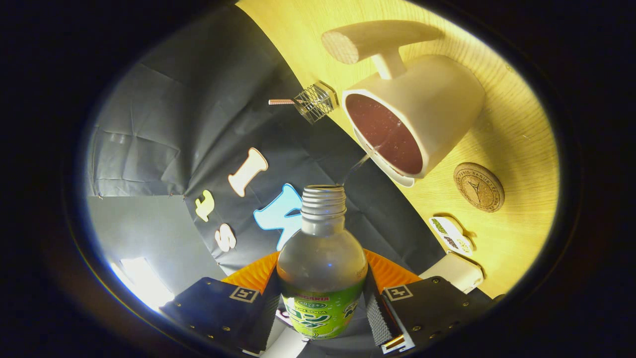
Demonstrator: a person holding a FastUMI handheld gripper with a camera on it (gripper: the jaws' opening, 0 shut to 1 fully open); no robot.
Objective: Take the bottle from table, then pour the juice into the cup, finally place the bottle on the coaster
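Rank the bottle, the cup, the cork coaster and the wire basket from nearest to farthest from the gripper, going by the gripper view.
1. Bottle: clamped between the fingers of the gripper, tipped toward the cup.
2. Cork coaster: on the table, off to one side of the bottle.
3. Cup: just beyond the bottle's mouth, taking the stream.
4. Wire basket: beyond the cup's rim, by the wall.
Coaster and cup are close to call.

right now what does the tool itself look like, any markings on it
The tool has two flat dark plates with small screws, one per side. Each plate carries a square black-and-white tag near its inner corner. Ribbed orange parts sit behind the plates, and a ridged grip strip lines the inner edge of one finger.
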